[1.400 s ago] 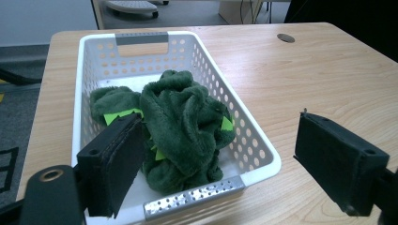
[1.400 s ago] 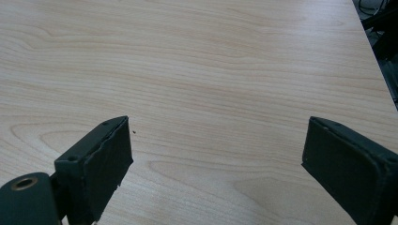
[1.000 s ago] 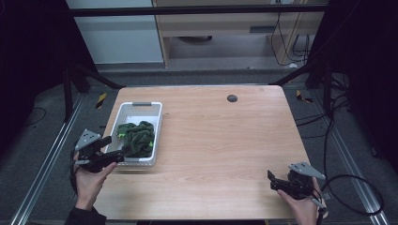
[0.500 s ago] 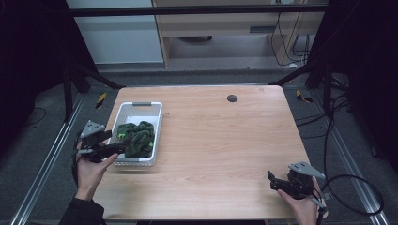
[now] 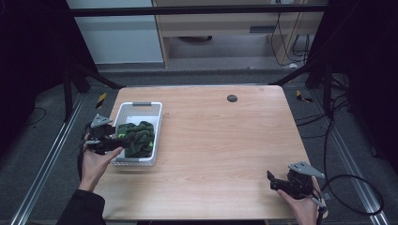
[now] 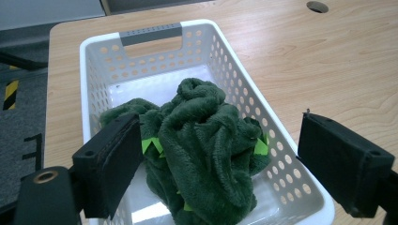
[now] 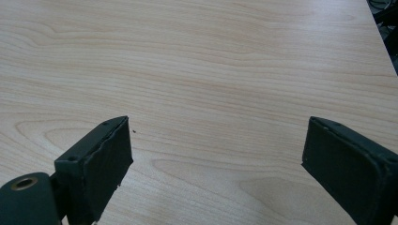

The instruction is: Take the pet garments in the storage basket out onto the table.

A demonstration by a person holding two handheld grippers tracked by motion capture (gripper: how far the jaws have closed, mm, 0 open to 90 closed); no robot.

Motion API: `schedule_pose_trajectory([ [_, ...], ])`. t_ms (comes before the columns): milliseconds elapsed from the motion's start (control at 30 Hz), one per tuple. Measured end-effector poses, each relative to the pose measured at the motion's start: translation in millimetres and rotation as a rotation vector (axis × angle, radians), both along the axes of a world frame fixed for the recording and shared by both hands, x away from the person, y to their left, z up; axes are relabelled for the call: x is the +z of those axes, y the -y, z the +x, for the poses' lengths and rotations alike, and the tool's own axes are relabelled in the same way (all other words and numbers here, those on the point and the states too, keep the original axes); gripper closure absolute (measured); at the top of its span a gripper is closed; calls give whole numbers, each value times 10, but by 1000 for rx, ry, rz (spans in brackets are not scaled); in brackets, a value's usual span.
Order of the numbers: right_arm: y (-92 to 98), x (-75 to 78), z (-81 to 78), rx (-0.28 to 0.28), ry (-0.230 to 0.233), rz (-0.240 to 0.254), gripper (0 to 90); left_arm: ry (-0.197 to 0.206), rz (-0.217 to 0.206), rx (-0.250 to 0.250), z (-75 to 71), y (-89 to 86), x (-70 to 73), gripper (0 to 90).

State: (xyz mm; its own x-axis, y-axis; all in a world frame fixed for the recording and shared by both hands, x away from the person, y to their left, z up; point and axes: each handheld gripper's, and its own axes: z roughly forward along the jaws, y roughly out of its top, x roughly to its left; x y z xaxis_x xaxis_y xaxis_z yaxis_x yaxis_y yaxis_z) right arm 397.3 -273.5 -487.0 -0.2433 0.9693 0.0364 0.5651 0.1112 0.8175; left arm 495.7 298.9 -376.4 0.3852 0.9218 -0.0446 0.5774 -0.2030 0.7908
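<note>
Table (image 5: 225, 140) edge beside right gripper (image 5: 273, 182)

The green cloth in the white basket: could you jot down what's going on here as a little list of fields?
cloth: dark green plush cloth, bunched up, with bright green patches
container: white perforated basket, grey handle at far end
left gripper: jaws open on either side of the cloth, over the basket
right gripper: jaws open, holding nothing, over bare wood
surface: wooden table, small dark round hole near far edge
</note>
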Motion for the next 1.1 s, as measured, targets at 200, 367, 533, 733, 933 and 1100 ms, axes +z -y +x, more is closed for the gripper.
schedule_pose_trajectory([
  [200, 6, -8, 5, 5, -1, -7, 87, -36, 29, -9, 99, 33, -57, 132],
  [367, -1, -9, 7, 8, -5, -5, 86, -55, 39, -15, 163, 47, -70, 129],
  [533, 1, -11, 9, 11, -9, -3, 86, -80, 55, -27, 227, 69, -102, 125],
  [733, 6, -15, 13, 15, -14, 1, 84, -110, 80, -52, 294, 95, -112, 124],
  [933, 3, -19, 17, 19, -13, -4, 82, -133, 90, -58, 346, 103, -144, 124],
  [1100, 4, -25, 19, 17, -23, -1, 81, -151, 110, -65, 378, 112, -161, 124],
])
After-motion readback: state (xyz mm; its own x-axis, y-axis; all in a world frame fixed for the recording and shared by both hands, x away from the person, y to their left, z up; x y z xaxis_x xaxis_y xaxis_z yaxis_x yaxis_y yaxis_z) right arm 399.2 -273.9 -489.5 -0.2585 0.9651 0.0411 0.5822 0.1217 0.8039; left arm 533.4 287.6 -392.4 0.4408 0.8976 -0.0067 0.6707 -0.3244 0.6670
